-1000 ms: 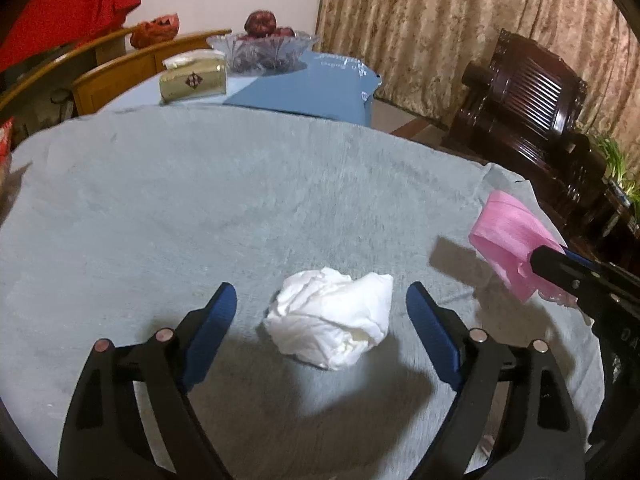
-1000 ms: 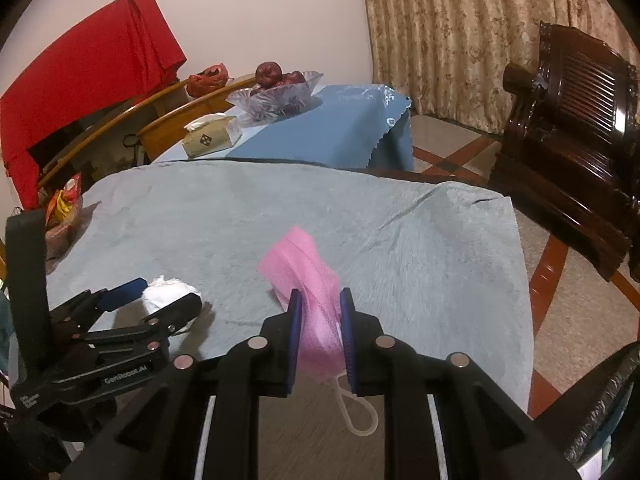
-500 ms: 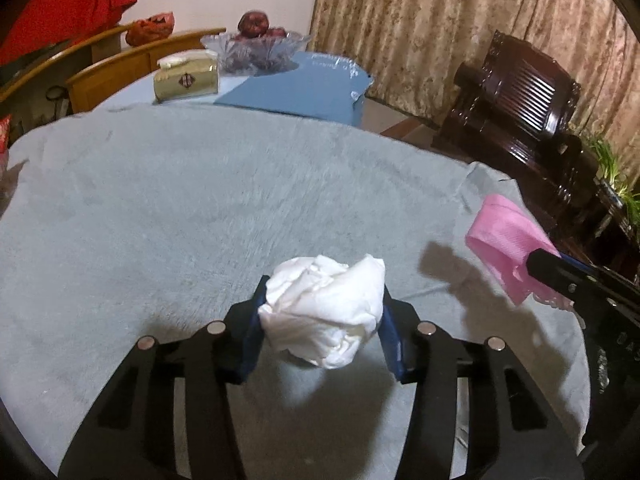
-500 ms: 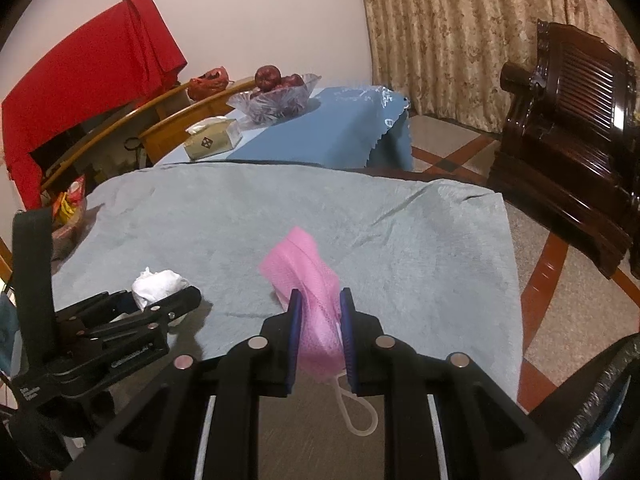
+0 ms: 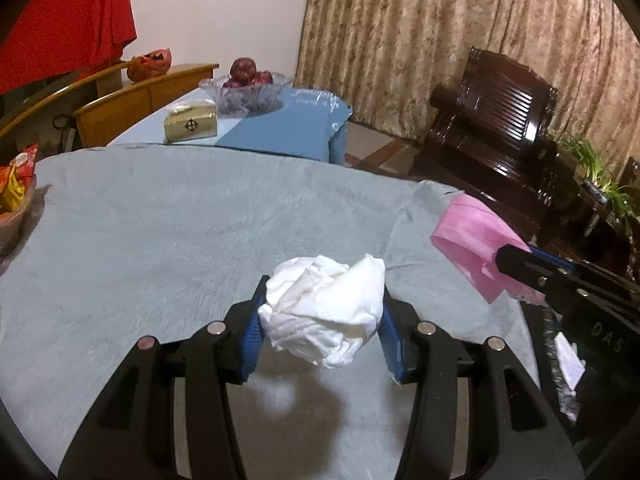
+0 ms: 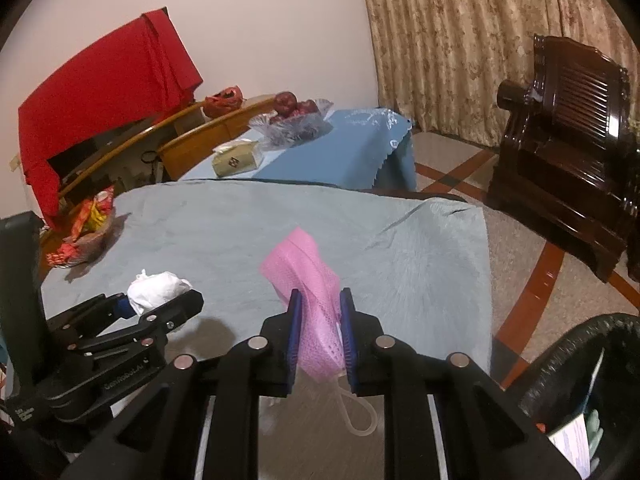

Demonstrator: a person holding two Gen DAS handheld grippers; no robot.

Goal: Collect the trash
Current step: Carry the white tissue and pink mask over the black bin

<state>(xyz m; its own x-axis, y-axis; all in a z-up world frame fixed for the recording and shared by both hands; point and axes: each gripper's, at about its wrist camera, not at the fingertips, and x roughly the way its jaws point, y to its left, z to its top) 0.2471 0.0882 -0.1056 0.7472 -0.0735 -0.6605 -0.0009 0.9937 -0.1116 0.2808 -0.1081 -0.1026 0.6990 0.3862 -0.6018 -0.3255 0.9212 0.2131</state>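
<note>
A crumpled white tissue [image 5: 324, 312] hangs above the grey-blue tablecloth [image 5: 160, 220], pinched between the blue pads of my left gripper [image 5: 322, 320]; its shadow lies on the cloth below. From the right wrist view the same tissue [image 6: 156, 290] shows in the left gripper [image 6: 160, 300] at lower left. My right gripper [image 6: 320, 320] is shut on a pink face mask [image 6: 308, 276], whose white ear loop dangles under the fingers. In the left wrist view the pink mask [image 5: 472, 236] appears at the right, held over the table's edge.
A black-lined trash bin [image 6: 580, 392] with paper in it stands on the floor at lower right. A snack basket [image 6: 86, 232] sits on the table's left. Behind are a blue table with a fruit bowl [image 6: 296, 120] and tissue box [image 6: 236, 160], and a dark wooden armchair [image 6: 568, 140].
The left gripper closed on the white tissue and lifted it off the cloth. Both grippers rose and drew back, the right one still holding the pink mask.
</note>
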